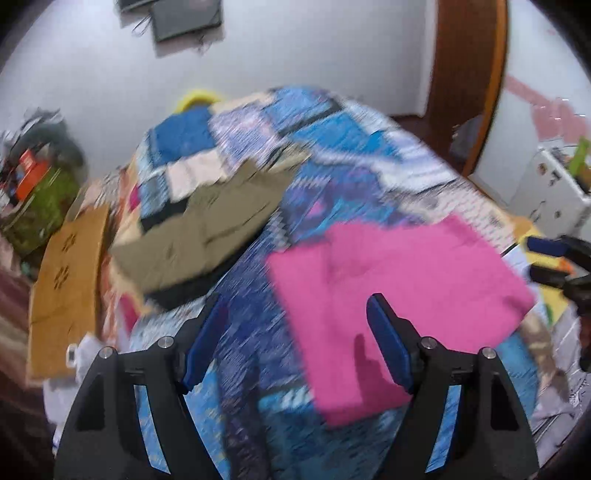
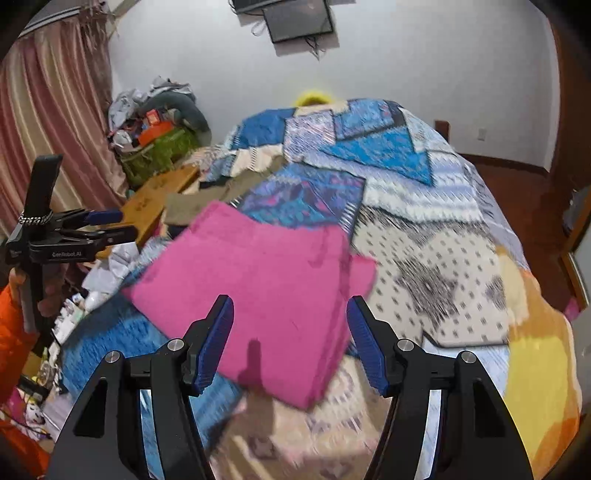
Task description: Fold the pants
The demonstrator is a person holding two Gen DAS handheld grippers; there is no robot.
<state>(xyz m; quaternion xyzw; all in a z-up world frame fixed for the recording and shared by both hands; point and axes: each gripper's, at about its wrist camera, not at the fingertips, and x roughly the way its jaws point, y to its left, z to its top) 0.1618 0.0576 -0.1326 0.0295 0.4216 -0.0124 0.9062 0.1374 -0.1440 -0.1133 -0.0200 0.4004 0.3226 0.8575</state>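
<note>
**Pink pants lying folded on the bed, both grippers released**

Pink pants (image 1: 391, 291) are lying folded into a rough rectangle on the patchwork bedspread (image 1: 332, 155), toward its near end. Both views are blurring, so fine creases are hard to read.

Over the near edge of that pink bundle, the left gripper (image 1: 295, 306) is hovering with its blue pads spread wide and nothing between them. Its shadow is falling on the cloth below. The right gripper (image 2: 290, 308) is likewise hanging released above the pants, jaws apart, gripping nothing.

Farther up the bed, an olive-tan garment (image 1: 207, 229) is lying spread out, well apart from the pink one. A cardboard box (image 1: 66, 280) is sitting beside the bed on the left, and a dark screen (image 2: 299, 18) is hanging on the white wall beyond.
</note>
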